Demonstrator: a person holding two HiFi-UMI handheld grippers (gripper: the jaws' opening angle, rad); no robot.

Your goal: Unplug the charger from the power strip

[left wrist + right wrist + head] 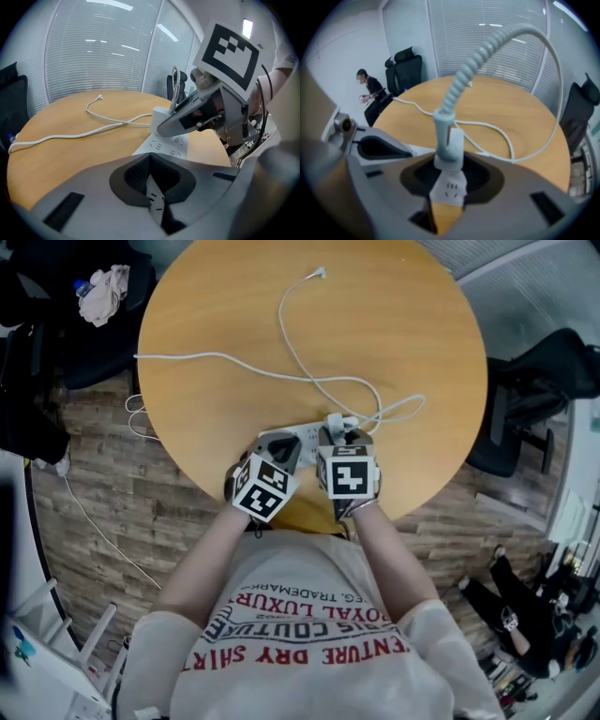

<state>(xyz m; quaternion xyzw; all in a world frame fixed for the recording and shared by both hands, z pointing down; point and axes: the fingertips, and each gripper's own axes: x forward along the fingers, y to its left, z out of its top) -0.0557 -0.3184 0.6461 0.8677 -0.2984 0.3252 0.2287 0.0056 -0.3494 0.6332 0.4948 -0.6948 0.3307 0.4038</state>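
Note:
A white power strip [298, 439] lies at the near edge of the round wooden table [394, 324]. A white charger [335, 422] stands plugged into its right end, and a ribbed white cable [487, 49] arches up from it. My right gripper [449, 161] points steeply down over that charger [449, 149], with a jaw against each of its sides. My left gripper [152, 164] is shut on the strip's [168, 146] left end. In the left gripper view the right gripper's finger [180, 121] hides most of the charger [161, 117].
White cables [281, 362] loop over the table's middle, one ending in a small plug [320, 274] at the far side. Black office chairs [539, 390] stand around. A cloth [105, 289] lies on the chair at the far left. A person [370, 89] sits beyond the table.

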